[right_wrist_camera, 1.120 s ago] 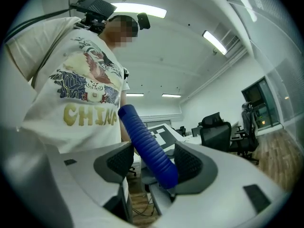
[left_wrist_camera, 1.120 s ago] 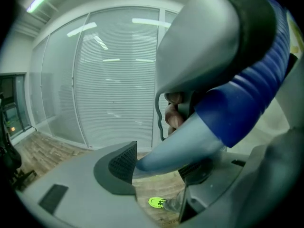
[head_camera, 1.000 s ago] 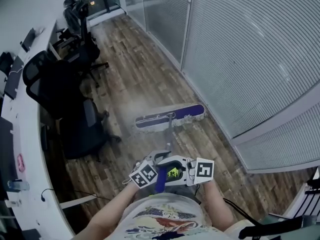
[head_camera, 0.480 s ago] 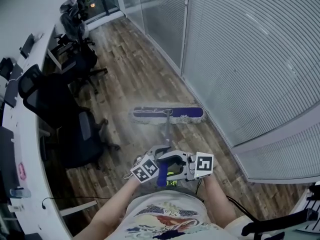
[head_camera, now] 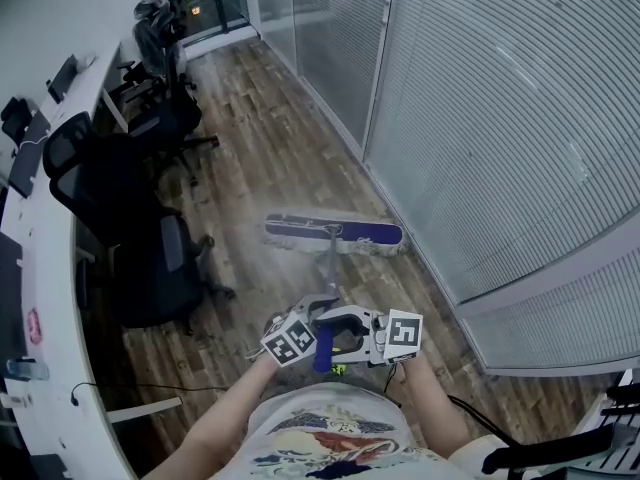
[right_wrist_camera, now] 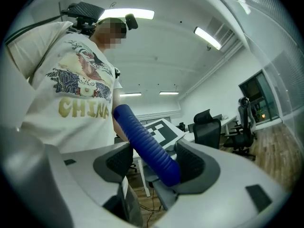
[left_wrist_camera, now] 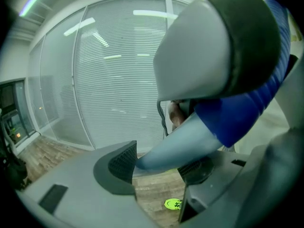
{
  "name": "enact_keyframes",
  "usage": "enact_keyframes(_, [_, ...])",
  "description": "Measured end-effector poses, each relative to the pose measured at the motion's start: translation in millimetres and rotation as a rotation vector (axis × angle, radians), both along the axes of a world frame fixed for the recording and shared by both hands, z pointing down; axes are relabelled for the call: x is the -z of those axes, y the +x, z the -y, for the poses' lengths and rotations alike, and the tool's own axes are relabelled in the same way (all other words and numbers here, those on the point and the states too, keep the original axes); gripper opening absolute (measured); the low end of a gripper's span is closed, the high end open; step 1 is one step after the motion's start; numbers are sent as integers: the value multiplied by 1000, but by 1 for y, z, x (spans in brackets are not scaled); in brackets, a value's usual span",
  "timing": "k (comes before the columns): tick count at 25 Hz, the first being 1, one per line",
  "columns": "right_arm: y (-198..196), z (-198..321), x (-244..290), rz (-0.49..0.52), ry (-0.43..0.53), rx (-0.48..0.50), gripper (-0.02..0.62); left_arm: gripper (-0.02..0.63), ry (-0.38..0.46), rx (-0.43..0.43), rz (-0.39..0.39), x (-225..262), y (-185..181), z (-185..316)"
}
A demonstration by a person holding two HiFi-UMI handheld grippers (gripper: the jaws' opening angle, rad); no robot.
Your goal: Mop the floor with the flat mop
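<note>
Head view: left tool (left_wrist_camera: pixel 159 162) and right tool (right_wrist_camera: pixel 156 162) clamp the mop handle (head_camera: pixel 328 264), blue grip (head_camera: pixel 322 348) mostly hidden.

Closed hand-held gripper (left_wrist_camera: pixel 159 167) around mop handle (left_wrist_camera: pixel 189 137)

The mop head (head_camera: pixel 333 234) is blue fringed white, its handle (head_camera: pixel 328 263) grey with ribbed blue grip (right_wrist_camera: pixel 145 146), the floor (head_camera: pixel 260 148) brown woodgrain.
</note>
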State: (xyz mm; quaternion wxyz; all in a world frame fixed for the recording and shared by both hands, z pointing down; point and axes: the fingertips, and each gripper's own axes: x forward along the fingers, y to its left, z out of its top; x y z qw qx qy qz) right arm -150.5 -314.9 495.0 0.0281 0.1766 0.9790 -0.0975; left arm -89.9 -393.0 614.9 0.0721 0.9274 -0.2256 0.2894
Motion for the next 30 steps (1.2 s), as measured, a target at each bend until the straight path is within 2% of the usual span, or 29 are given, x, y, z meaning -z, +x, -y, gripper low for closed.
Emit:
enact_keyframes(4, [-17,-38,4,-1,-2,-5,259,219,-1,29,-43,6,-15,-37])
enact_keyframes(9, [-38,-104,1,-23,4,4,259,219,0,31,-45,6,-36,-102])
enact_keyframes(20, [-79,-295,-4,-48,12,9,259,219,-2,51,-63,3,-77,-293])
enact_keyframes(26, [-80,-367,-7,-84,49,57,259,219,-2,87,-82,3,-80,-361])
enact_keyframes(30, [-71,-410,-6,-82,6,54,261,219,-2,112,-104,5,-70,-404])
